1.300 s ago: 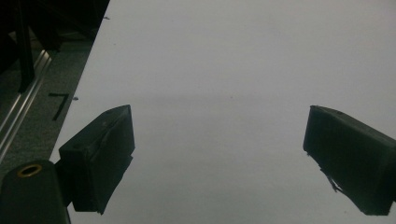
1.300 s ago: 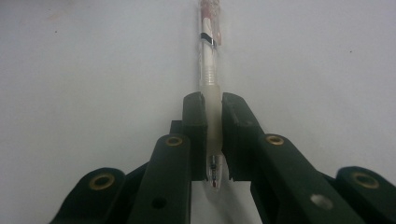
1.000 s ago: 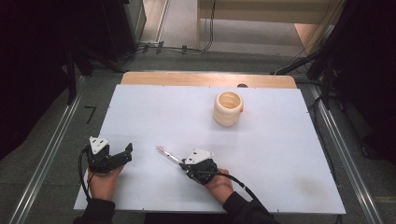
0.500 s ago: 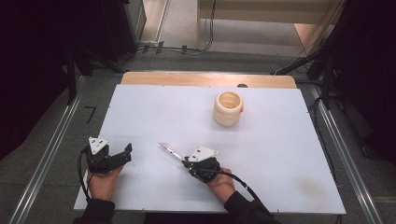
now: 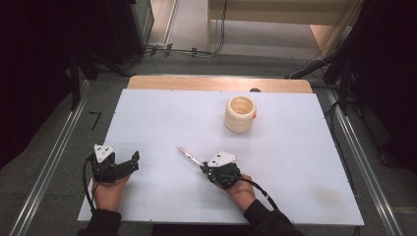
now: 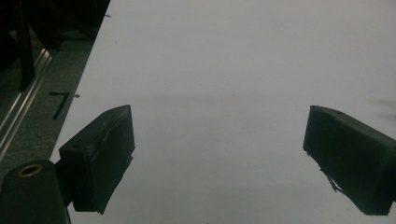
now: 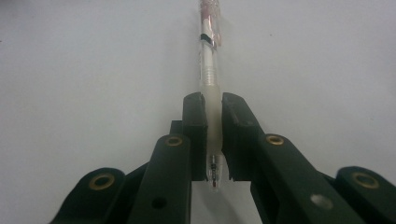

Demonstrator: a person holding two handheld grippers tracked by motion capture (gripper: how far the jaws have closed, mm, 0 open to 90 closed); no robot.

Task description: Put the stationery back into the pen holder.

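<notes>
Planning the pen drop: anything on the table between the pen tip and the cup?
Nothing: in the high view the stretch from the pen, clamped in the right gripper, to the cream ribbed cup is bare white table.

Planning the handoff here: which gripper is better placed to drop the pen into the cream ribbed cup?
Right. The right gripper is shut on the clear plastic pen and sits nearer the cream ribbed cup. The left gripper is open and holds nothing.

A white table [image 5: 162,123] carries the things. A cream ribbed cup [image 5: 240,113] stands upright on its far half, right of centre.
</notes>
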